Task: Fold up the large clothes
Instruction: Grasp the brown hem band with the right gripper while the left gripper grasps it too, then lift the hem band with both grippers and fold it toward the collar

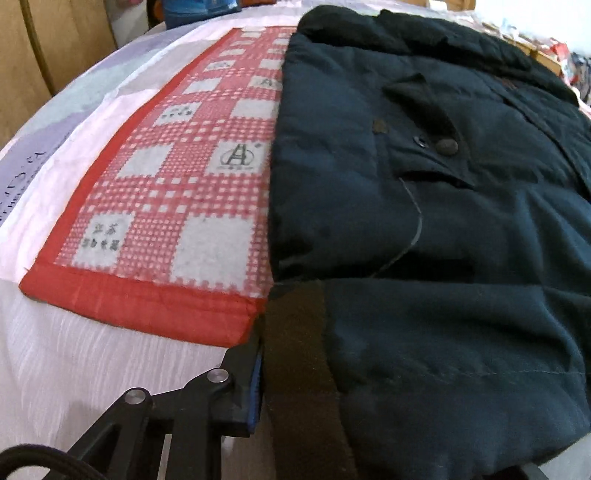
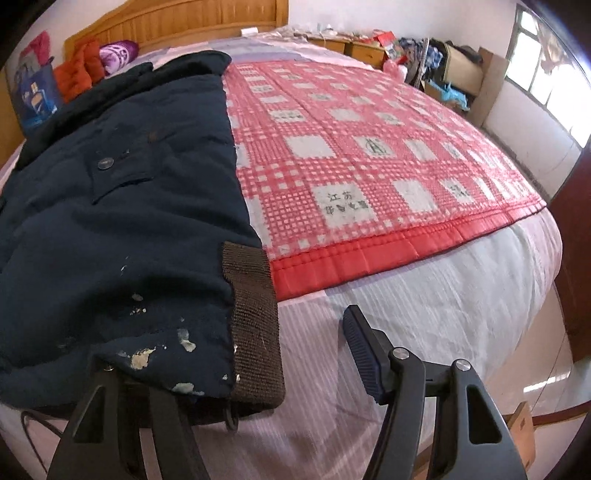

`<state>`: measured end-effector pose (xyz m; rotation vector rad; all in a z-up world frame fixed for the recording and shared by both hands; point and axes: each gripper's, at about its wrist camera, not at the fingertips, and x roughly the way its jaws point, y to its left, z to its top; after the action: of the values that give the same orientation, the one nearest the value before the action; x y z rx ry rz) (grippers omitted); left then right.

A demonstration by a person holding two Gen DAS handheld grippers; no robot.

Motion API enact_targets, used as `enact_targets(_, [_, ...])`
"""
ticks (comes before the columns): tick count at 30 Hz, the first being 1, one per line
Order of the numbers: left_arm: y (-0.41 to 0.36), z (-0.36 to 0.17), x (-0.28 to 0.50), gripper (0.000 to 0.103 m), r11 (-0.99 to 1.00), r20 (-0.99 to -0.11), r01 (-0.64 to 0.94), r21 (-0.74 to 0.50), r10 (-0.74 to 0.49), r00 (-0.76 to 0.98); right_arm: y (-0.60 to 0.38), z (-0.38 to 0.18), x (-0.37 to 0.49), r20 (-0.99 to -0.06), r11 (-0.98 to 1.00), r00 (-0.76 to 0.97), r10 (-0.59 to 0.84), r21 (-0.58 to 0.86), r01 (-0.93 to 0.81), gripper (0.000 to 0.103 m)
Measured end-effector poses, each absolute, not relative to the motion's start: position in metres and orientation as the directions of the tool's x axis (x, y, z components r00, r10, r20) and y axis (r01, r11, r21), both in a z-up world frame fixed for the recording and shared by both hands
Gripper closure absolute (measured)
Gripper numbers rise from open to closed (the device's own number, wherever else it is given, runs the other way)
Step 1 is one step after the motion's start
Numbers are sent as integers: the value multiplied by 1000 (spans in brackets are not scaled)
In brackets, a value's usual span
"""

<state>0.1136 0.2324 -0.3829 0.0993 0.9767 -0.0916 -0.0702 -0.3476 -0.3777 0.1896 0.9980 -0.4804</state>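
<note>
A dark padded jacket (image 1: 424,221) lies flat on the bed (image 2: 424,314), sleeves already tucked in so it forms a long block. Its collar points toward the headboard (image 2: 177,22) and its hem hangs close to the foot edge of the bed. Most of it rests on a red checked quilt (image 2: 369,155), with the hem end on the pale striped sheet beyond the quilt's red border.

The step in hand looks like taking hold of the hem corners for the lengthwise fold. The left hand-held gripper (image 1: 295,369) sits at the hem corner where a brown knitted band (image 1: 295,350) runs along the edge; one blue-padded finger (image 1: 255,391) presses against that band. The other finger is hidden under the cloth, so the jaws appear clamped on the band and hem. No earlier picture is given to compare.

The right hand-held gripper (image 2: 236,369) stands wide at the opposite hem corner. Its right finger (image 2: 360,350) is clear of the cloth over the sheet, while the other is beneath the paint-flecked corner; it grips nothing yet.

Next, I judge, the right jaws need to shut on the hem corner and its brown band (image 2: 255,325). Then both hands should lift together and carry the hem toward the collar, keeping the edges level so the thick padding does not slump.
</note>
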Motion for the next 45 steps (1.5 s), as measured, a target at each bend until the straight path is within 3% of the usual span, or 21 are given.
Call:
enact_targets(2, [232,-381,114,78,990,-839,133,53,-28,543,-348,-374,-70,-847,883,446,-289,-56,466,67])
enact_targets(4, [235,-375,115,85,991,-851,124,46,-26,524,-343,-368,-70,-850,898,459,-260,-37,439,84])
enact_targets(20, [248,-311,82,88,985,-842,168,46,-53,537,-332,-283,-98,-816,926,534,-220,-2,378,87])
enact_targets(35, [262,-238,-36,88,985,-952,174,-1,-55,302,-303,-170,-211,-925,948,332,-186,-81,307,87])
enact_targets(45, [263,-200,-17,88,991,-958,134,14,-25,284,-295,-103,-217,-926,941,312,-211,-106,321,88])
